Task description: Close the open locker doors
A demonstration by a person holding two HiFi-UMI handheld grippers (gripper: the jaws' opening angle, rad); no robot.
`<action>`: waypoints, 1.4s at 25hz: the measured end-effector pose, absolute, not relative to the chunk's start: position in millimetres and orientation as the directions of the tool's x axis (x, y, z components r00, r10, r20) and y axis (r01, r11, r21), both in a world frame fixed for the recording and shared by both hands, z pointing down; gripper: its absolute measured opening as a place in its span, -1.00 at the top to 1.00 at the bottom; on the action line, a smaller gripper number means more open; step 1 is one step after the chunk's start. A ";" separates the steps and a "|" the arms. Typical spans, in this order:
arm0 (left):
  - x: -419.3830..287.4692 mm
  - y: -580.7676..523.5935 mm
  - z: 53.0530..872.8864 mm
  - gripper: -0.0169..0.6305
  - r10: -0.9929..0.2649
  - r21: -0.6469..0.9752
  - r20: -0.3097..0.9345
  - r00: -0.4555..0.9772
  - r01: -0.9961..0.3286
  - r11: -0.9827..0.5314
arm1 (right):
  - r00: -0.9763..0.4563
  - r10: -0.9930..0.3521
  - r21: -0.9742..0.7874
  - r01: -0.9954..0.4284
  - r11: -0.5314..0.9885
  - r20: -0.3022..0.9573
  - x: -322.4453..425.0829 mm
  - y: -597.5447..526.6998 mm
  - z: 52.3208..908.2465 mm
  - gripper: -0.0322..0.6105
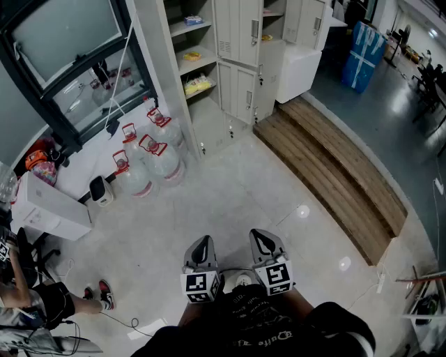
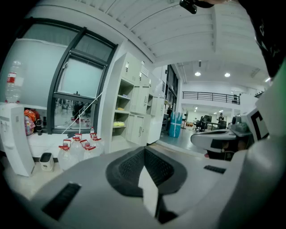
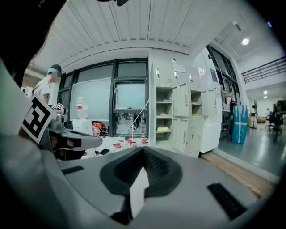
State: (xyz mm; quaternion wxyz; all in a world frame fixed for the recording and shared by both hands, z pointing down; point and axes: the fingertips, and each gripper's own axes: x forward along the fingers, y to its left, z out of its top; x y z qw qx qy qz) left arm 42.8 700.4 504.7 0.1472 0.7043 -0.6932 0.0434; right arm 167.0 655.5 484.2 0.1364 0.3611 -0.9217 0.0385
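Note:
The pale locker bank [image 1: 237, 49] stands against the far wall, well ahead of me. Its left column [image 1: 191, 59] gapes open, showing shelves with yellow items. Further right, a door [image 1: 303, 21] hangs ajar. In the right gripper view, the lockers [image 3: 181, 120] stand ahead across the floor with open shelves [image 3: 163, 112]. In the left gripper view they [image 2: 134, 116] show left of centre. My left gripper [image 1: 203, 240] and right gripper [image 1: 259, 235] hover side by side low over the floor, both shut and holding nothing. The jaws meet in the left gripper view [image 2: 144, 150] and the right gripper view [image 3: 143, 150].
Several large water bottles [image 1: 150, 157] with red caps stand left of the lockers. A wooden step [image 1: 327, 167] runs along the right. A white box [image 1: 49, 209] and a seated person [image 1: 28, 293] are at the left. A blue wrapped bundle [image 1: 362, 49] stands at the far right.

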 end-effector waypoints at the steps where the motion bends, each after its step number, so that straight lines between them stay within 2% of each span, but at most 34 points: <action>1: 35.9 697.8 504.1 0.92 -0.964 0.142 0.263 0.030 -0.990 0.008 | -0.692 -0.667 0.032 -0.687 0.726 0.276 164.1 651.0 483.7 0.89; 9: -26.2 663.7 495.3 0.92 -0.975 0.109 0.224 0.016 -0.994 0.009 | -0.583 -0.779 0.040 -0.794 0.607 0.231 148.0 607.6 477.5 0.89; 19: -74.3 607.1 490.8 0.92 -0.966 0.171 0.191 0.174 -0.975 -0.142 | -0.498 -0.838 0.018 -0.857 0.514 0.225 102.8 576.8 478.4 0.88; 25: -98.1 583.4 508.9 0.92 -0.942 0.142 0.280 0.185 -0.978 -0.150 | -0.478 -0.840 -0.024 -0.872 0.489 0.256 90.7 575.1 491.8 0.88; 30: -97.1 566.0 509.1 0.92 -0.937 0.156 0.273 0.217 -0.971 -0.179 | -0.453 -0.849 -0.041 -0.887 0.460 0.273 97.8 547.6 497.3 0.88; 35: -103.6 536.0 515.2 0.92 -0.942 0.149 0.285 0.179 -0.979 -0.141 | -0.474 -0.851 -0.115 -0.881 0.460 0.227 104.7 492.6 493.8 0.88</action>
